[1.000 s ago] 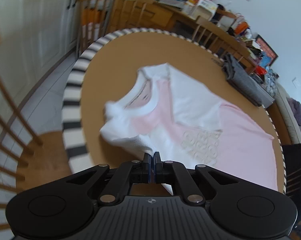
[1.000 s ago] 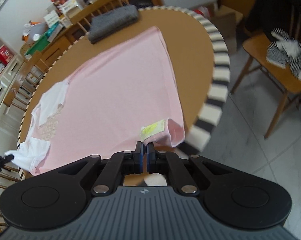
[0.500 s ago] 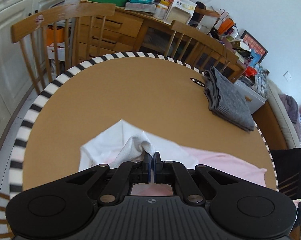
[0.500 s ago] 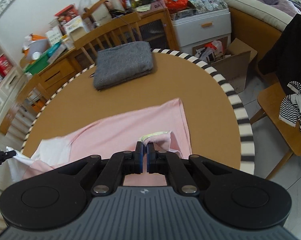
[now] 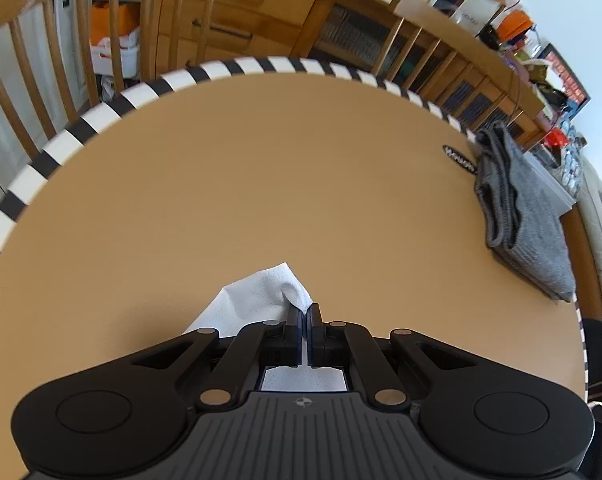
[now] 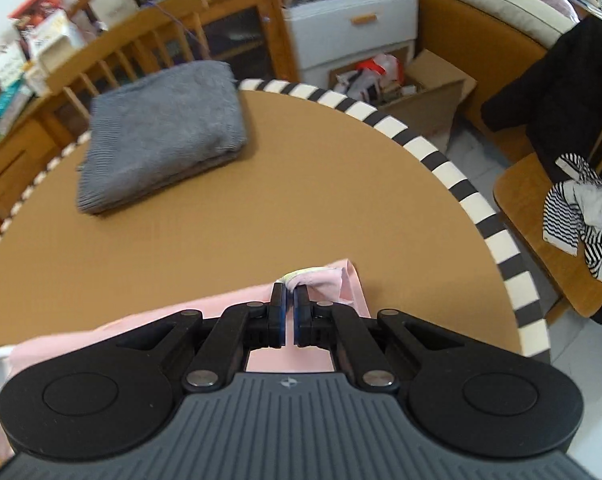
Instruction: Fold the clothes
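A pink and white T-shirt lies on the round brown table [image 5: 261,184]. My left gripper [image 5: 306,312] is shut on the shirt's white sleeve [image 5: 261,296], held low over the table; most of the shirt is hidden under the gripper body. My right gripper [image 6: 289,300] is shut on the shirt's pink hem corner [image 6: 325,284], which shows a yellow-green label. The pink cloth [image 6: 229,304] trails back to the left beneath the gripper.
A folded grey sweater [image 6: 161,136] lies at the table's far side; it also shows in the left wrist view [image 5: 525,216]. Wooden chairs [image 5: 61,40] and cabinets ring the striped table edge [image 6: 461,184]. A striped garment [image 6: 581,216] lies on a chair at right.
Both grippers have carried their held shirt parts forward across the table toward its far side. Less of the shirt now shows ahead of each gripper, and the far table edge is closer.
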